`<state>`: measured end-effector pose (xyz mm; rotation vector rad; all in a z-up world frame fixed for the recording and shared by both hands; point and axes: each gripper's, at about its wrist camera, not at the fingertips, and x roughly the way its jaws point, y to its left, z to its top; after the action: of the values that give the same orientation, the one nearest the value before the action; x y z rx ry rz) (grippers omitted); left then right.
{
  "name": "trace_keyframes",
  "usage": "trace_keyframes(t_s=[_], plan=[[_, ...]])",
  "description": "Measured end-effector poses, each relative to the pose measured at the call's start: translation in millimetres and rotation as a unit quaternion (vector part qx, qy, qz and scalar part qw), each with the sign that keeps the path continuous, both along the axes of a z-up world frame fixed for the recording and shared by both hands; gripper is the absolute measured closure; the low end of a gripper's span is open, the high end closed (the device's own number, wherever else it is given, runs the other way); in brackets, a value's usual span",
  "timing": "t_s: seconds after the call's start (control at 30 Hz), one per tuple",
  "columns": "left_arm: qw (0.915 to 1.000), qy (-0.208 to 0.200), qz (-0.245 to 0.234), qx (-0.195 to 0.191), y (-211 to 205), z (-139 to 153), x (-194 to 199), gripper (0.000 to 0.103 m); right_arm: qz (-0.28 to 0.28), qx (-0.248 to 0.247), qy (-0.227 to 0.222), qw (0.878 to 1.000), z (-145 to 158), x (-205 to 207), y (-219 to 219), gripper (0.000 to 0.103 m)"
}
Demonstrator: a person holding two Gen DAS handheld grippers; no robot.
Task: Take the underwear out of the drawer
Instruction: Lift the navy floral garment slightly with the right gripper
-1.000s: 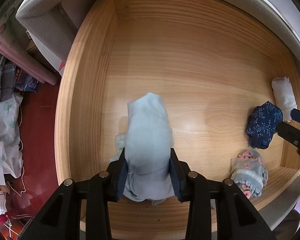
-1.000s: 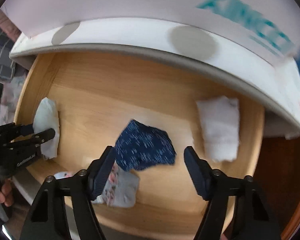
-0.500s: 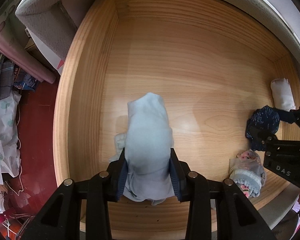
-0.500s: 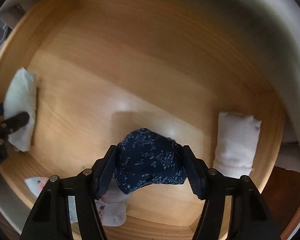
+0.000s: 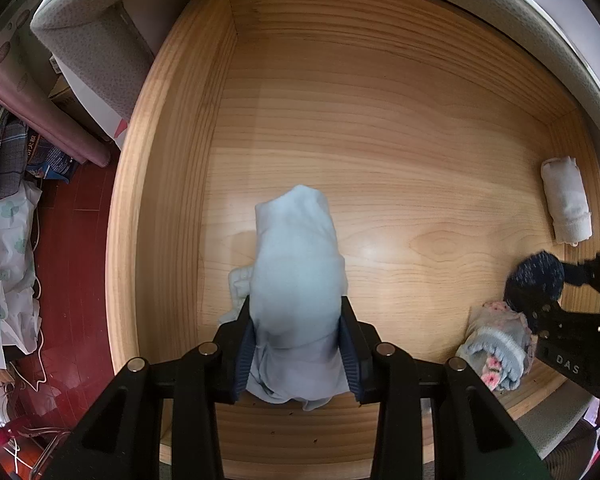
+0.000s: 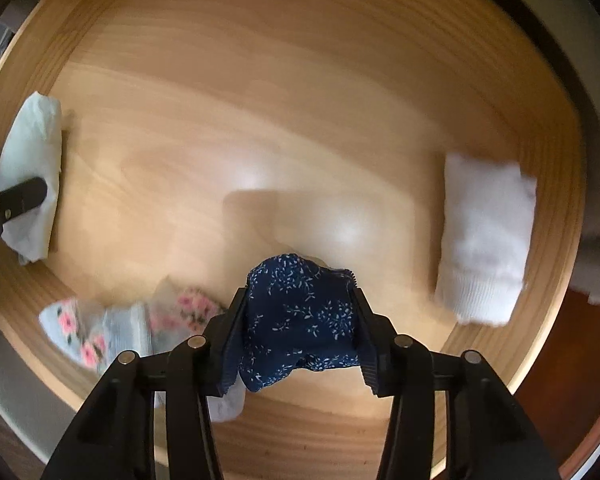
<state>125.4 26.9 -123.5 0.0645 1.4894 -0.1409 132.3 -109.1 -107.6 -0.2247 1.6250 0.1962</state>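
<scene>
Wooden drawer (image 5: 380, 100) holds four garments, none out yet: left claw (image 5: 296, 344) clamps pale blue underwear (image 5: 296, 280), right claw (image 6: 298, 340), just closing, pinches navy floral pair (image 6: 300, 312); floral roll (image 6: 100, 332), white roll (image 6: 484, 240) untouched.

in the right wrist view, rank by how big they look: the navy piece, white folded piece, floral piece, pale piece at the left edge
1. White folded piece.
2. Navy piece, though it sits nearest the camera, so unsure.
3-4. Floral piece and pale piece look alike; both partly hidden.
</scene>
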Motion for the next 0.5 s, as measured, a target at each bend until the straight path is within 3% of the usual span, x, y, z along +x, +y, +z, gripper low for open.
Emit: trace_keyframes(t_s=[0.27, 0.5], plan=[[1.0, 0.0, 0.0, 0.0, -0.6, 0.7, -0.1, 0.065, -0.054, 0.003, 0.042, 0.998, -6.9, -22.1, -29.7, 0.059], [1.0, 0.0, 0.0, 0.0, -0.8, 1.3, 0.0, 0.065, -0.093, 0.015, 0.053, 0.994, -5.8, -27.0, -47.0, 0.061]])
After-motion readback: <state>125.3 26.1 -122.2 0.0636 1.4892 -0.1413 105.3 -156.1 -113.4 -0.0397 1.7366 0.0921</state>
